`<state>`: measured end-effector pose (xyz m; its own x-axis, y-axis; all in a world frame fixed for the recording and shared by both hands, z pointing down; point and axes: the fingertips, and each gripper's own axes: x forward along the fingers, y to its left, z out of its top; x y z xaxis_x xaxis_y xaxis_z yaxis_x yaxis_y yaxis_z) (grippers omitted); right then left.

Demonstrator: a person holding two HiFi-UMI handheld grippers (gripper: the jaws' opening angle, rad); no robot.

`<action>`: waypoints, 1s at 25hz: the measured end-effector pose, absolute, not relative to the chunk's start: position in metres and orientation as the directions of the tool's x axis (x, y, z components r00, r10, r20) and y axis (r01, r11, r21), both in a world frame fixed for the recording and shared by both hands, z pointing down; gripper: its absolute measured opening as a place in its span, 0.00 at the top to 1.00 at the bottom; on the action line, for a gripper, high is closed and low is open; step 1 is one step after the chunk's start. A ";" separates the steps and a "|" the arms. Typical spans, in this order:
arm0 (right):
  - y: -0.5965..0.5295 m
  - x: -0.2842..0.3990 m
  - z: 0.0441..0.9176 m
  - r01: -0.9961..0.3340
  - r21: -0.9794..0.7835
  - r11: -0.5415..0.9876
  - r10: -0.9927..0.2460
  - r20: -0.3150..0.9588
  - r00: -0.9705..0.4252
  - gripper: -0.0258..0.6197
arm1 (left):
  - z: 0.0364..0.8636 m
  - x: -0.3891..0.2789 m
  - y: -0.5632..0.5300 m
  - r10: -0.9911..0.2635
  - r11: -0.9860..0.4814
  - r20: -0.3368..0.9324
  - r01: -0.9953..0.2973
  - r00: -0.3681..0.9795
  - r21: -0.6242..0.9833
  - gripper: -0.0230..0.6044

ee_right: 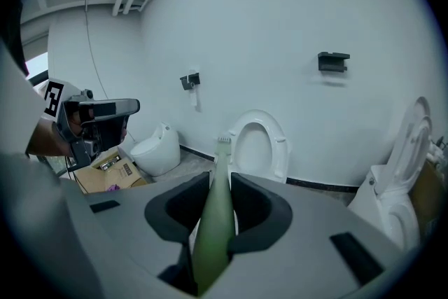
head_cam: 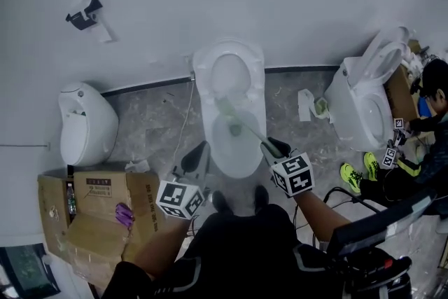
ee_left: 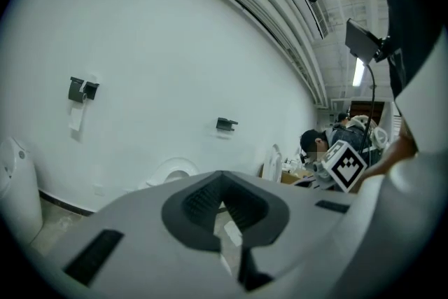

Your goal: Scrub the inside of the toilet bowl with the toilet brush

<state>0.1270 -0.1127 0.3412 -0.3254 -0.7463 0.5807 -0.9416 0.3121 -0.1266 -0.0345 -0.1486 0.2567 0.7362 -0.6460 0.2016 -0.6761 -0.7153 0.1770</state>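
Brush [head_cam: 236, 124], likely light and stiff, is clamped by its handle end in the right gripper [head_cam: 270, 145] jaws, centre frame over the bowl [head_cam: 213, 145]; left gripper [head_cam: 200, 155] jaws are closed, empty.

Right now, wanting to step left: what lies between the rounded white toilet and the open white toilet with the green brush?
Head view: grey marbled floor crossed by a thin white hose.

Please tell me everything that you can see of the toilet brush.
The toilet brush is a pale green stick, plastic by its look, thick at the held end and narrowing to a whitish bristle head. The right gripper is shut on its thick end. It slants down over the open toilet bowl; contact there is unclear.
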 end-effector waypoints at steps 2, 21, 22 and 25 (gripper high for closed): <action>-0.110 0.126 0.334 -0.942 -0.131 0.309 -0.752 0.573 -0.326 0.80 | 0.249 -0.036 -0.145 -0.644 -0.723 0.195 -0.671 0.740 0.163 0.95; -0.099 0.131 0.266 -0.948 -0.110 0.297 -0.830 0.461 -0.314 0.80 | 0.194 -0.036 -0.129 -0.659 -0.735 0.111 -0.668 0.744 0.119 0.95; -0.098 0.131 0.263 -0.949 -0.105 0.297 -0.834 0.455 -0.311 0.80 | 0.192 -0.036 -0.129 -0.662 -0.733 0.109 -0.670 0.742 0.117 0.95; -0.095 0.130 0.254 -0.953 -0.096 0.287 -0.846 0.442 -0.299 0.80 | 0.187 -0.039 -0.129 -0.670 -0.727 0.102 -0.678 0.735 0.114 0.95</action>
<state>0.1301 -0.0950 0.2544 -0.2989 -0.8457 0.4420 -0.9532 0.2867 -0.0961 -0.0391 -0.1295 0.1869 0.7355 -0.6699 0.1019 -0.6776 -0.7266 0.1136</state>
